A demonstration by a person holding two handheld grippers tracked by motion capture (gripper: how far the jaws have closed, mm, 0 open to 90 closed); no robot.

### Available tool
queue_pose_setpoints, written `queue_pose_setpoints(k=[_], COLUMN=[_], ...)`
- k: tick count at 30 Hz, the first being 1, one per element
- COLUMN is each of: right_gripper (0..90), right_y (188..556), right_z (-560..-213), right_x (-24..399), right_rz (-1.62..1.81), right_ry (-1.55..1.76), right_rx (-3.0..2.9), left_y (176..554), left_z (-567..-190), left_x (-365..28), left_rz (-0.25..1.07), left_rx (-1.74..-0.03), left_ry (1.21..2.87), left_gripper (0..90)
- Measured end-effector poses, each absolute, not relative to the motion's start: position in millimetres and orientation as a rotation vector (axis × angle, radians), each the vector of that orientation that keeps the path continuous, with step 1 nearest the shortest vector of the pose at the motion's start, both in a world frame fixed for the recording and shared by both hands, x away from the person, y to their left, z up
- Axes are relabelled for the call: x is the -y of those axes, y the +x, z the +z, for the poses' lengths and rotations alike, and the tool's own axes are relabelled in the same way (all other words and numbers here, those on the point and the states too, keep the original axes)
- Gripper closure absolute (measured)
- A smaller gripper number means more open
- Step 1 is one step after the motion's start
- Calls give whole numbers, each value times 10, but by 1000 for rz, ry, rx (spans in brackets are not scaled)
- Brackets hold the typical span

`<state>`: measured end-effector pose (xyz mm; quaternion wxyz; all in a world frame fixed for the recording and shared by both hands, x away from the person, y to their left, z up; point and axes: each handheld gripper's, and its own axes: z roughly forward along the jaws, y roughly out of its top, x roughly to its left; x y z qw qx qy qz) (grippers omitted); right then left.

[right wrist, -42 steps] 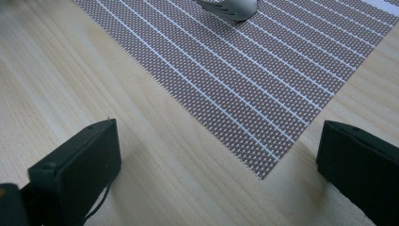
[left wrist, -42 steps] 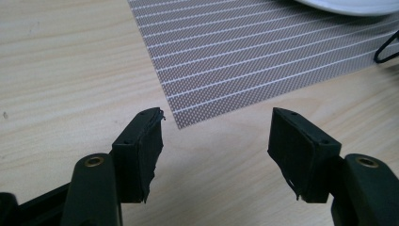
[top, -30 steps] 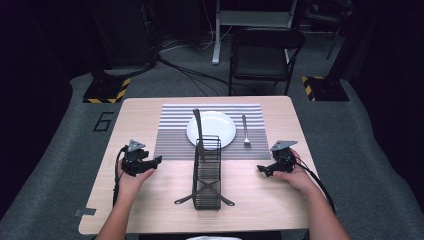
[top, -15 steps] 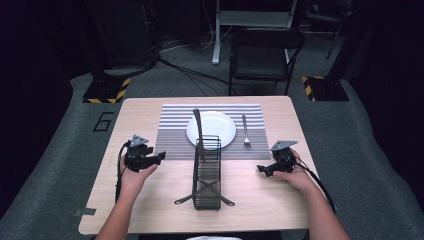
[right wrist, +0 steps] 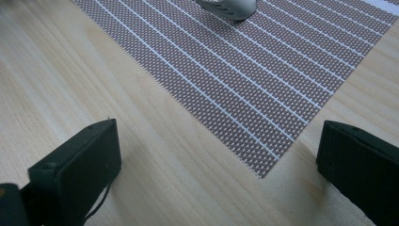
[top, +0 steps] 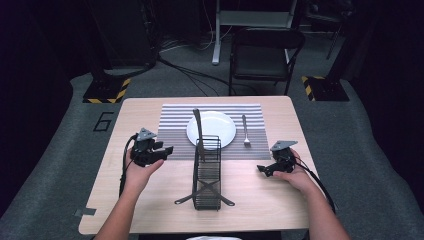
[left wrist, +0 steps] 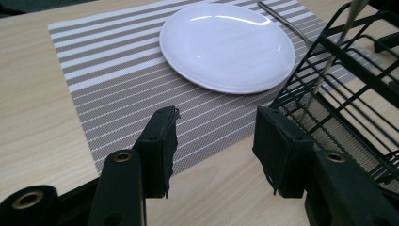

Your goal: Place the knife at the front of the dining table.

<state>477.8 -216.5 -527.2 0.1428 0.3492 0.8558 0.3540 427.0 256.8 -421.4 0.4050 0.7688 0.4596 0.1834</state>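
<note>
Bare wood ran along the near half of the table (top: 150,210), broken in the middle by a black wire rack (top: 207,172) that stood lengthwise with a long dark utensil (top: 198,132) leaning up out of its far end. Beyond it a striped placemat (top: 172,125) lay square to the far edge, carrying a white plate (top: 211,129) near its centre and a fork (top: 245,131) just to the right of the plate, apart from it. The left gripper (top: 162,150) hovered above the table off the mat's near left corner, well clear of the table's left edge, and its jaws had just been closing; they stood part-way spread with nothing between them. In the left gripper view those jaws framed the mat's near edge, with the plate (left wrist: 226,44) ahead and the rack's wire wall (left wrist: 339,99) close beside the right-hand jaw, so the room on that side was narrow while the wood to the left lay open. The right gripper (top: 264,169) sat low by the mat's near right corner, between the rack and the table's right edge, its jaws spread wide and empty; in the right gripper view the mat's corner (right wrist: 261,172) lay between them and the fork's handle end (right wrist: 228,7) rested on the mat farther off
</note>
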Motion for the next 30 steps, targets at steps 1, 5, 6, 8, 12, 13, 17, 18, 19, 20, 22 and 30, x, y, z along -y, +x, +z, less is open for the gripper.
queue_pose_setpoints(k=[1,5,6,8,12,13,17,18,19,20,22,30], right_gripper=[0,0,0,0,0,0,0,0,0,0,0,0], right_y=[4778,4778,4779,4777,4778,4778,4778,4778,4778,4778,4778,4778], right_z=[-5272,-5272,-5272,-5272,-5273,-5273,-5272,-5272,-5272,-5272,-5272,-5272], right_x=[2165,2163,2168,2162,2164,2164,2164,2164,2164,2164,2164,2164], right_rz=[1021,1023,1019,1023,1022,1022,1022,1022,1022,1022,1022,1022], right_ry=[1007,1009,1002,1012,1008,1008,1009,1008,1009,1008,1008,1009], right_rx=[-2469,-2467,-2471,-2466,-2468,-2468,-2468,-2467,-2467,-2468,-2468,-2468], left_y=[4270,4280,4287,4290,4314,4314,4341,4348,4357,4365,4376,4426], left_z=[-4194,-4127,-4090,-4072,-4035,-4035,-4000,-3990,-3979,-3968,-3947,-3846], left_x=[-2550,-2488,-2454,-2441,-2371,-2371,-2314,-2300,-2279,-2264,-2238,-2135], left_rz=[462,462,457,450,444,444,443,437,442,443,437,431], left_rx=[-1153,-1122,-1109,-1103,-1080,-1080,-1067,-1063,-1060,-1058,-1056,-1019], left_ry=[1944,1959,1957,1955,1958,1958,1956,1958,1957,1959,1956,1959], left_gripper=[494,503,504,504,521,526,530,529,530,530,530,530])
